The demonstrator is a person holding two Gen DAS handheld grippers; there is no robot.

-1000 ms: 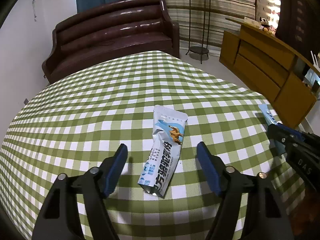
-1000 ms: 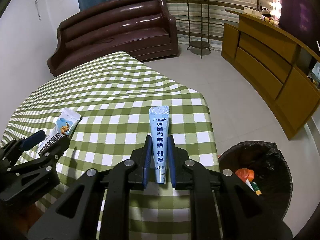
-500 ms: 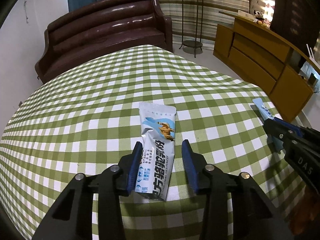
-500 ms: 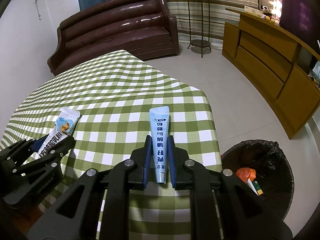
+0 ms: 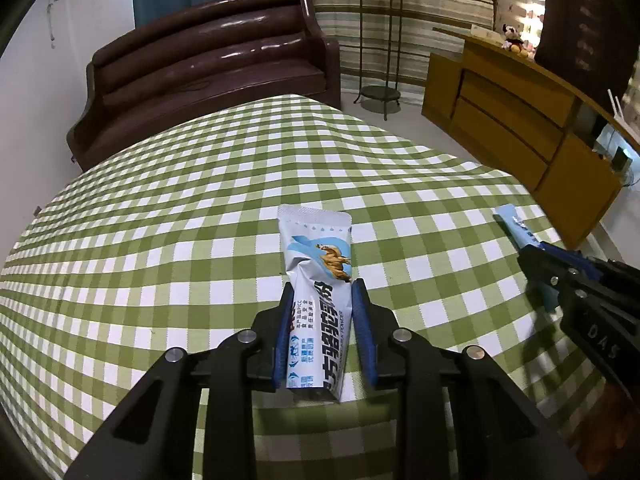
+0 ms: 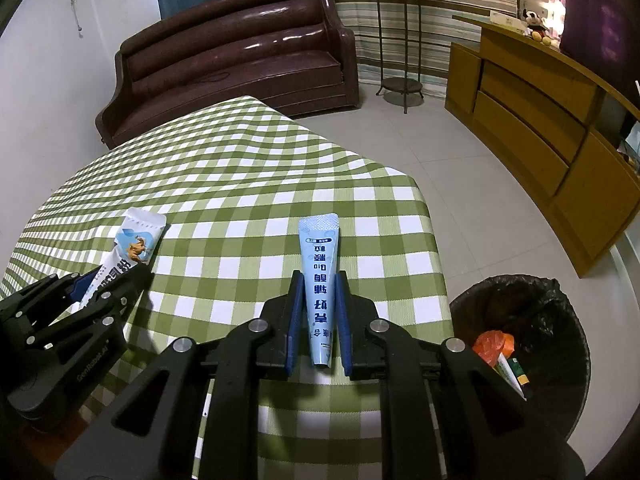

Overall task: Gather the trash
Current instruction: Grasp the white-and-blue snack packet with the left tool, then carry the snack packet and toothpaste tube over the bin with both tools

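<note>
Moved: left gripper jaws have just been closing onto the packet.
Right gripper: clamped on tube.
Axis: both lie lengthwise between jaws, on counter.
Bin: right of the right jaws.

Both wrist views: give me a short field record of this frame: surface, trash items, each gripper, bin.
surface: table with green checked cloth
left gripper: jaws just closing, pads on the camel-print sachet
right gripper: shut on the blue cone wrapper
sachet and wrapper: both lying on the cloth
bin: black-lined trash bin on the floor off the table's right corner, already holding some rubbish
</note>
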